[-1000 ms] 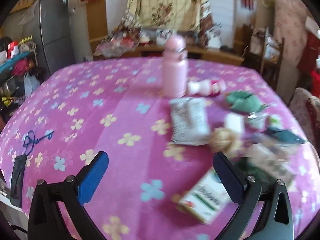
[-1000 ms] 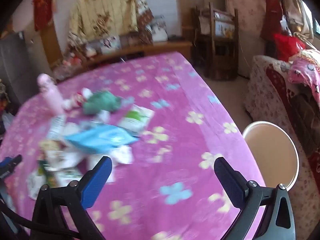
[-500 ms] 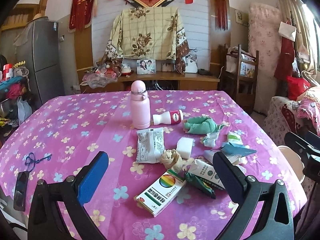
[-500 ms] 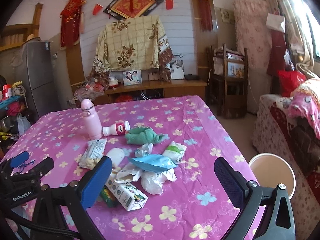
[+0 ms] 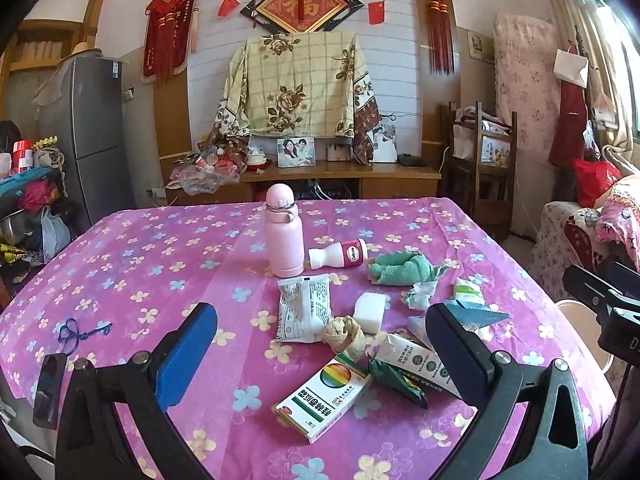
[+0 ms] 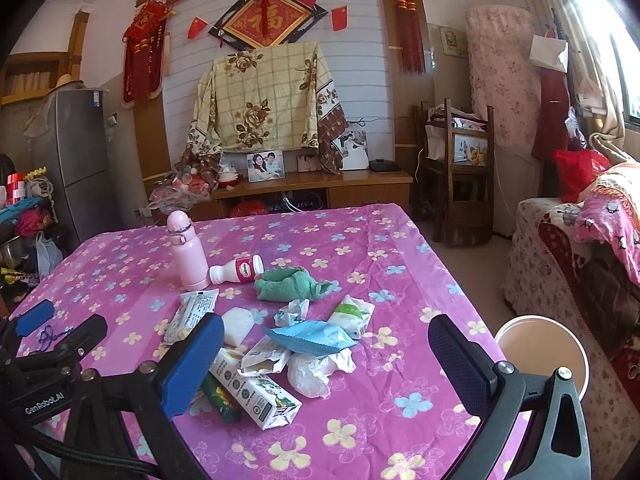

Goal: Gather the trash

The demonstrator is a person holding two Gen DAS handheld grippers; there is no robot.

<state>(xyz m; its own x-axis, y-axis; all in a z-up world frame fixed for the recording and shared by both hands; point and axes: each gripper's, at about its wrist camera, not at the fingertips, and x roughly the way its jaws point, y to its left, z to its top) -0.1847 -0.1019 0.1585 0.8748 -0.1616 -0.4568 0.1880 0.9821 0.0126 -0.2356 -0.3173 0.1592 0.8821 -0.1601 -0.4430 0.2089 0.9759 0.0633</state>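
Trash (image 6: pixel 304 344) litters the tablecloth: light, crushable wrappers, cartons. Pinch the stiff rainbow box (image 5: pixel 326 396) across its narrow sides. Both the left gripper (image 5: pixel 320 356) and right gripper (image 6: pixel 326 364) gape, empty.

Flowered pink table (image 5: pixel 160 264) with bottle (image 5: pixel 283 236), wrappers (image 5: pixel 303 312), cartons (image 5: pixel 328 396), green cloth (image 5: pixel 402 273).

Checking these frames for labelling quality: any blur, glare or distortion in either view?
Left wrist view: sharp, trash pile readable; fisheye bends the room edges, corners black. Right wrist view: equally sharp; window at upper right blown out with glare, table evenly lit.
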